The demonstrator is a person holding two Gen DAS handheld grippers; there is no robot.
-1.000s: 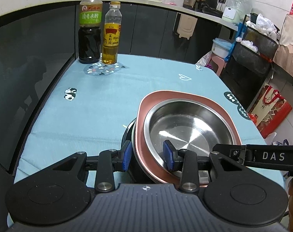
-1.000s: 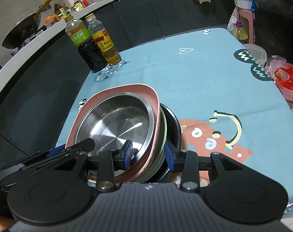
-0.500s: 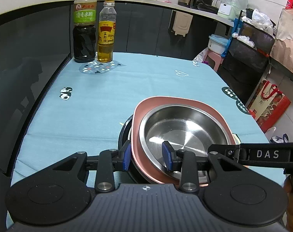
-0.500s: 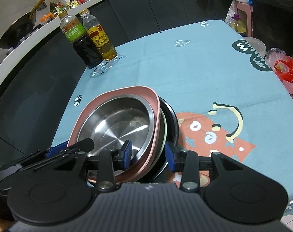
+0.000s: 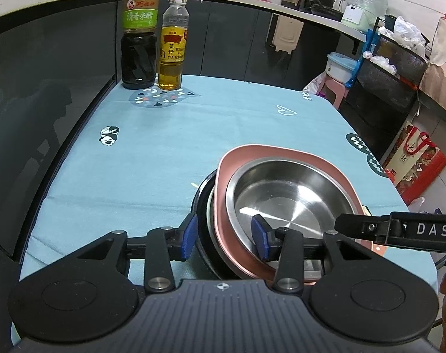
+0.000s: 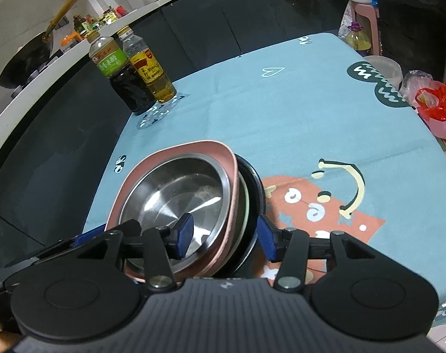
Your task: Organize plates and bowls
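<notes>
the left gripper [image 5: 224,239] and right gripper [image 6: 227,232] have just been opening; both straddle opposite rims of the stack, blue pads spread and off it. the stack rests on the table [image 5: 164,147]: a shiny steel bowl [image 5: 287,197] in a matte pink rounded-square plate [image 5: 281,151], over a pale plate edge and a black round dish [image 6: 256,188]. far back stand a dark vinegar bottle [image 5: 139,32] and an oil bottle [image 5: 172,44]. only the right view shows the orange cartoon print [image 6: 320,206] and a wok [image 6: 25,58].
</notes>
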